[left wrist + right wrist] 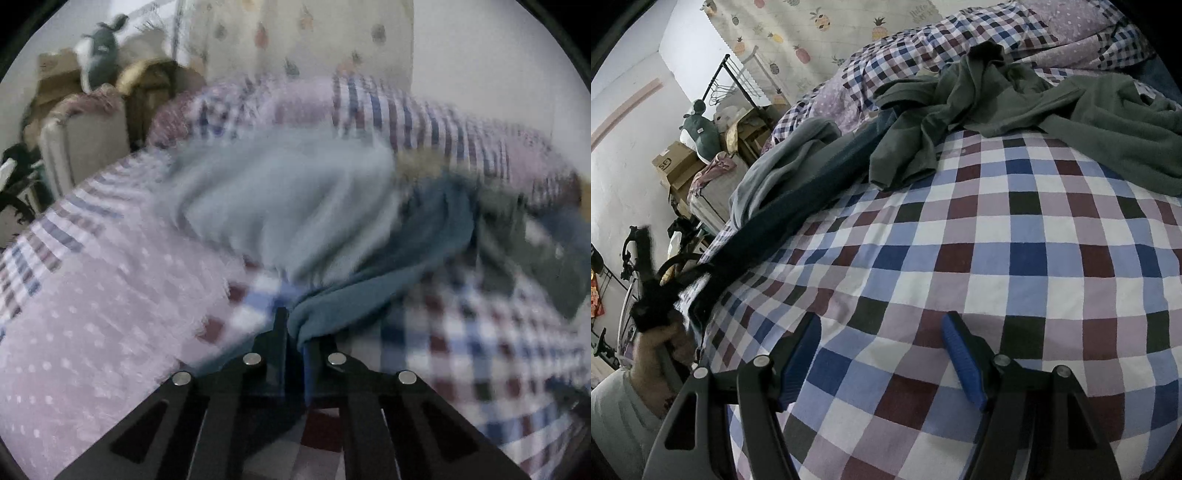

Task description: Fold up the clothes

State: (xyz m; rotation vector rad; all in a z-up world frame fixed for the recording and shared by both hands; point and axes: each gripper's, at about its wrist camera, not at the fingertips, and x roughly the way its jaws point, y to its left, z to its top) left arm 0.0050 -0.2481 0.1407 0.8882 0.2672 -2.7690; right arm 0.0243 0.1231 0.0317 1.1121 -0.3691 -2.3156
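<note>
The left gripper (pixel 295 332) is closed on a bunched corner of the blue garment (pixel 388 266), its jaws pinched together with the cloth gathered between them; the right wrist view shows that same garment stretched in a long dark band from the left gripper's grip up toward the pile. The right gripper (pixel 881 354) hangs wide open with nothing in it, its blue pads (pixel 962 363) hovering over bare checked bedspread (pixel 1015 240). The blue garment looks soft, light and limp: it sags and ropes rather than holding any shape, so one pinch will not spread it. A second hold at the opposite corner or hem, likely by the right gripper, seems needed to pull it flat. Beside it lies a pale grey garment (pixel 280 199), and farther across the bed a crumpled green garment (pixel 1052 110), equally floppy and probably tangled where they overlap, so the pull may drag neighbours along.
</note>
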